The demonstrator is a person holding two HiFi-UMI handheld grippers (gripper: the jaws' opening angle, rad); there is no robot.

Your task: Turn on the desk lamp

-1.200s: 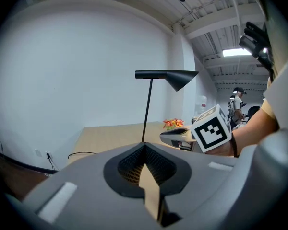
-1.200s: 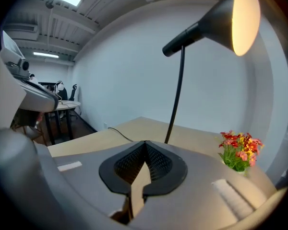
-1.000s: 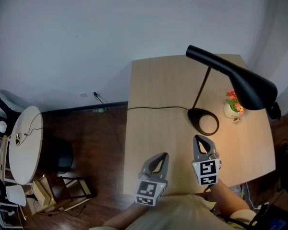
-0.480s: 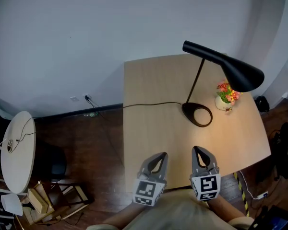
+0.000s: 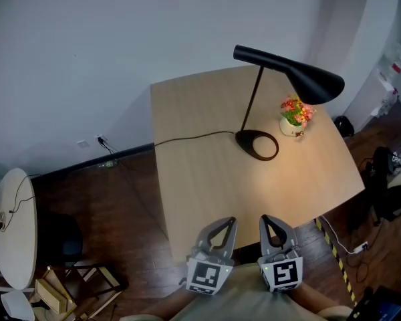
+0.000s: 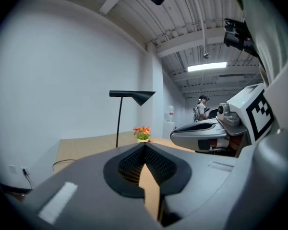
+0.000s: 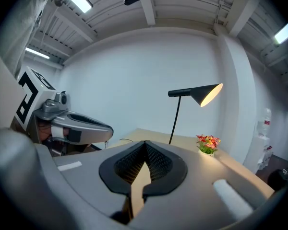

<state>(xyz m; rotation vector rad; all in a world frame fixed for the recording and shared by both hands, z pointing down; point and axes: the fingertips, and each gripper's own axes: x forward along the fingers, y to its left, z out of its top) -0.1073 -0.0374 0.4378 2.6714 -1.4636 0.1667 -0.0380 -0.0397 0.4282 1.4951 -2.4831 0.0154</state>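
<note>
The black desk lamp [image 5: 307, 82] stands on the light wood table [image 5: 200, 186], its ring base [image 5: 257, 144] near the far right. Its shade glows inside [image 7: 209, 94] and warm light falls on the table beneath it. In the left gripper view the lamp [image 6: 132, 96] shows small and far ahead. Both grippers hang at the table's near edge, well short of the lamp. My left gripper [image 5: 226, 222] is shut with nothing in it, and so is my right gripper [image 5: 268, 220]. Their tips [image 6: 145, 145] [image 7: 145, 143] meet in each gripper view.
A small pot of flowers [image 5: 294, 116] stands right of the lamp base. The lamp's black cable [image 5: 187, 138] runs left off the table toward a wall socket [image 5: 99, 141]. A round white table [image 5: 10, 226] is at the left. A person [image 6: 200, 110] stands far off.
Both grippers have drawn back from the lamp base to the table's near edge, and the head view has pulled away. The lamp stays lit throughout.
</note>
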